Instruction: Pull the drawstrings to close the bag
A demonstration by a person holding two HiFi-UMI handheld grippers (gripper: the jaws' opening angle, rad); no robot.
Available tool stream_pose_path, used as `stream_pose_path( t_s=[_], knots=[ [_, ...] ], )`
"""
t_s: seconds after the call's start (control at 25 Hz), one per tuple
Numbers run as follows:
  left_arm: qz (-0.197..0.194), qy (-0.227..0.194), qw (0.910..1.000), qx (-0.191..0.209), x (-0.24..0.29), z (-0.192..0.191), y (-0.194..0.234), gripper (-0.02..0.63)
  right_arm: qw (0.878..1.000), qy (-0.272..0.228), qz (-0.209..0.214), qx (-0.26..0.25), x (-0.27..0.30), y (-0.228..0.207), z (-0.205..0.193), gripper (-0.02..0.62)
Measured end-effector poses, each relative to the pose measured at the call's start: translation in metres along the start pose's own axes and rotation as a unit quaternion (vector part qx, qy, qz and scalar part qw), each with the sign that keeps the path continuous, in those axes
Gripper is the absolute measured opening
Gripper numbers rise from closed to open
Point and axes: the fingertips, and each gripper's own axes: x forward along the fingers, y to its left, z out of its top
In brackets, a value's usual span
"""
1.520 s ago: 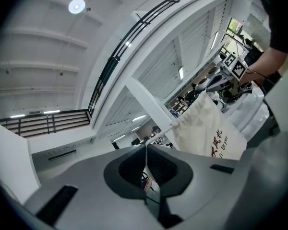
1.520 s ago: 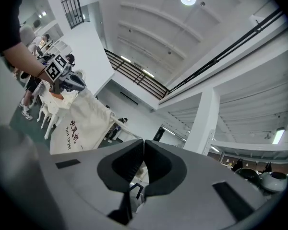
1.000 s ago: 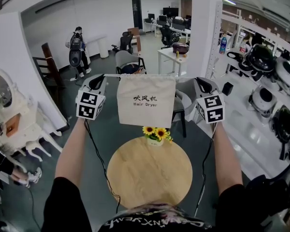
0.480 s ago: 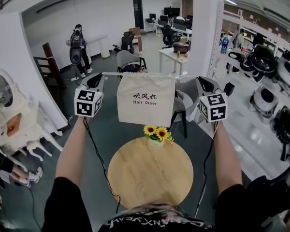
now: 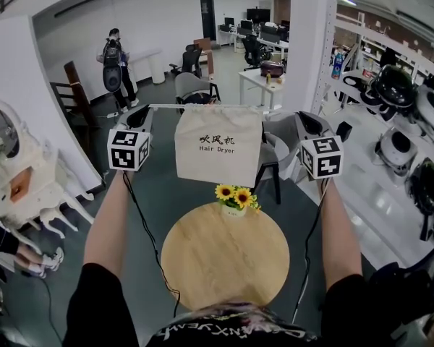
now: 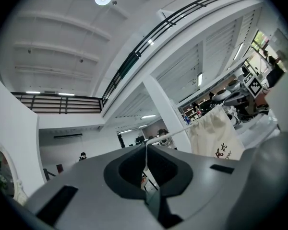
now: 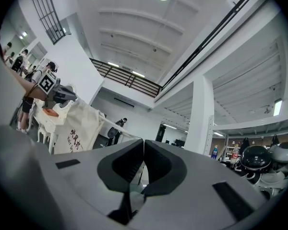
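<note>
A cream cloth bag (image 5: pixel 218 147) printed "Hair Dryer" hangs in the air between my two grippers, above the round table. A white drawstring (image 5: pixel 163 106) runs taut from the bag's top to my left gripper (image 5: pixel 147 110), which is shut on it. My right gripper (image 5: pixel 298 115) is shut on the other drawstring end at the bag's right. In the left gripper view the drawstring (image 6: pixel 175 132) leaves the closed left gripper (image 6: pixel 146 147) toward the bag (image 6: pixel 216 135). In the right gripper view the drawstring (image 7: pixel 116 127) leads from the shut right gripper (image 7: pixel 143 143) to the bag (image 7: pixel 77 128).
Below the bag stands a round wooden table (image 5: pixel 224 259) with a small pot of sunflowers (image 5: pixel 233 196). Grey chairs (image 5: pixel 193 89) and a white pillar (image 5: pixel 307 42) stand behind. Shelves with helmets (image 5: pixel 392 85) line the right, white furniture (image 5: pixel 18 168) the left. A person (image 5: pixel 114 63) stands far back.
Both grippers have rolled a little and edged upward and outward. The bag's top sits slightly higher, and more taut string shows on the left side.
</note>
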Motion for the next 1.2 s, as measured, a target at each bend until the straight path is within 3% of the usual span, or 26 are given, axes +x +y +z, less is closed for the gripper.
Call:
stream_pose_path(
  t_s=[0.76, 1.2],
  knots=[
    [0.009, 0.001, 0.9998, -0.016, -0.003, -0.003, 0.008, 0.02, 1.0, -0.002, 0.002, 0.03, -0.001, -0.007, -0.007, 0.006],
    [0.002, 0.003, 0.999, -0.045, -0.003, -0.006, 0.009, 0.02, 0.999, -0.005, 0.008, 0.036, 0.001, -0.006, -0.008, 0.006]
  ],
)
